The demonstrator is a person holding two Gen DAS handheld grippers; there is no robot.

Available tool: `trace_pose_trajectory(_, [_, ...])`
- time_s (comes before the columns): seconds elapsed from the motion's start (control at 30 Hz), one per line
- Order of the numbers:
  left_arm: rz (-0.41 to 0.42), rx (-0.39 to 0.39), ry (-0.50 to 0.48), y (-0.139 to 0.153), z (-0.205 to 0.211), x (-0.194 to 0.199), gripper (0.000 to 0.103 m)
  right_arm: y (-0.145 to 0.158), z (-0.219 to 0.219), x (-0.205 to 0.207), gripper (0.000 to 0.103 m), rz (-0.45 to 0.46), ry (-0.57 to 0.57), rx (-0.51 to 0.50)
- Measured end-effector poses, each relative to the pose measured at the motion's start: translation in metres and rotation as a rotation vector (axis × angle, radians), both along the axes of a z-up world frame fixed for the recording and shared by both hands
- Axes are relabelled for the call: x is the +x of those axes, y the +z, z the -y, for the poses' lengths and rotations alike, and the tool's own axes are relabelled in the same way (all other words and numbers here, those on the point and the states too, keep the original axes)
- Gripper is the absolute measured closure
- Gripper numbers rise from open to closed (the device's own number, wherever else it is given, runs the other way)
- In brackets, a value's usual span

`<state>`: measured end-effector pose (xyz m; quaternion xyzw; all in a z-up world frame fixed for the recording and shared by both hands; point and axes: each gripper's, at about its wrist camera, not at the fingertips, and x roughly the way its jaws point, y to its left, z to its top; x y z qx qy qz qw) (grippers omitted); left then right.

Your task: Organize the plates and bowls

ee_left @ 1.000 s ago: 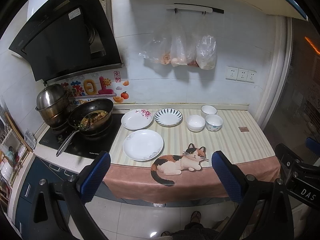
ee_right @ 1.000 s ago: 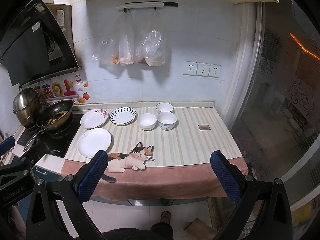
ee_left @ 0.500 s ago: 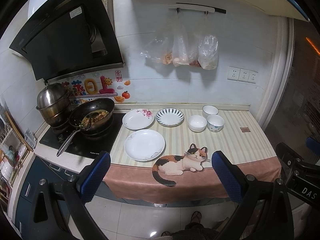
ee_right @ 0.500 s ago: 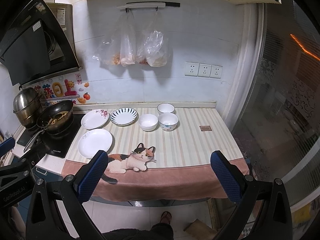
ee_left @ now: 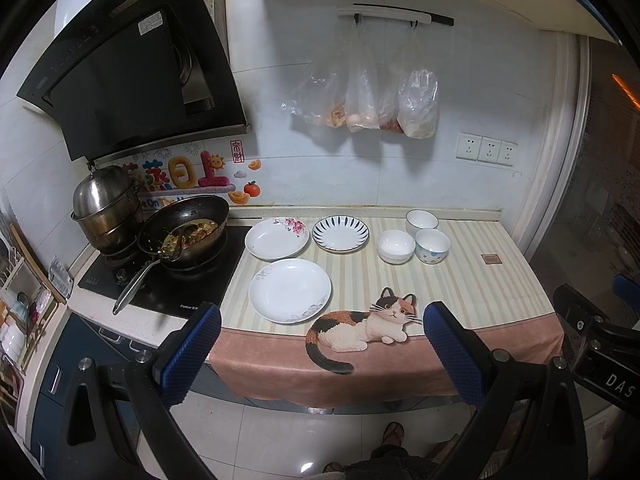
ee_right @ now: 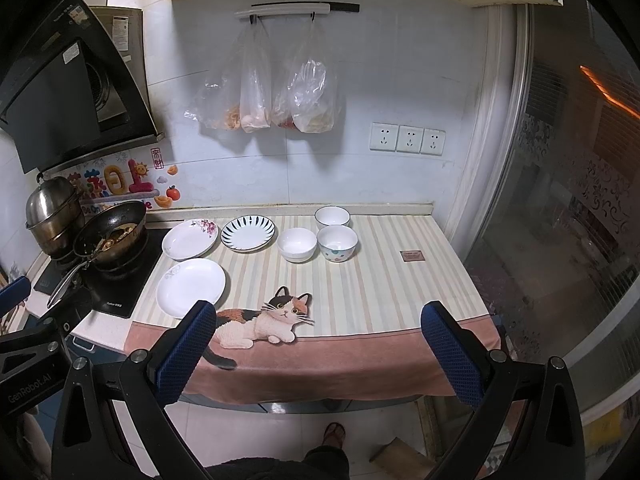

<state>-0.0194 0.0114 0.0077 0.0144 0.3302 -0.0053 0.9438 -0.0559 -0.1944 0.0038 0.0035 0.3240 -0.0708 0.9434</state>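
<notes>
Three plates lie on the striped counter cloth (ee_left: 460, 280): a plain white plate (ee_left: 290, 290) (ee_right: 191, 287) near the front, a flower-edged plate (ee_left: 277, 238) (ee_right: 190, 239) behind it, and a blue-rayed plate (ee_left: 340, 233) (ee_right: 248, 233) to its right. Three bowls stand further right: a white bowl (ee_left: 395, 245) (ee_right: 297, 244), a dotted bowl (ee_left: 433, 245) (ee_right: 337, 243) and a rear white bowl (ee_left: 421, 221) (ee_right: 332, 217). My left gripper (ee_left: 320, 344) and right gripper (ee_right: 316, 340) hover open in front of the counter edge, well short of the dishes, holding nothing.
A wok with food (ee_left: 188, 230) and a steel pot (ee_left: 105, 204) sit on the black hob (ee_left: 168, 280) at the left. Plastic bags (ee_left: 360, 96) hang on the back wall. A glass partition (ee_right: 560, 220) closes the right side. A small brown square (ee_right: 412, 256) lies on the cloth.
Both views have crept slightly closer to the counter and shifted a little. The dishes have not moved and both grippers stay open.
</notes>
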Motion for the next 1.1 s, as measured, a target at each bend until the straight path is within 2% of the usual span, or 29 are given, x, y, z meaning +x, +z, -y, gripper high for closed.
trace_pose_trajectory(0.43, [-0.008,-0.010,-0.001,-0.002,-0.007,0.004,0.000,-0.003,-0.010,0.011,0.000,-0.008,0.006,0.009])
trace_pose_trajectory(0.6, [-0.054,-0.036,0.020,-0.020,-0.027,0.037,0.000,-0.018,-0.013,0.040,0.000,-0.022,0.049,0.072])
trace_pose_trajectory(0.7, [-0.125,0.012,0.061,-0.049,-0.037,0.075,0.000,-0.042,-0.012,0.076,0.000,-0.083,0.104,0.140])
trace_pose_trajectory(0.8, [-0.191,0.048,0.120,-0.084,-0.057,0.114,0.000,-0.079,-0.016,0.125,0.000,-0.161,0.162,0.203])
trace_pose_trajectory(0.97, [-0.295,0.063,0.202,-0.145,-0.093,0.182,0.000,-0.166,-0.032,0.228,0.000,-0.308,0.263,0.268])
trace_pose_trajectory(1.1, [-0.397,0.069,0.219,-0.198,-0.115,0.238,0.000,-0.240,-0.058,0.311,0.000,-0.408,0.337,0.281])
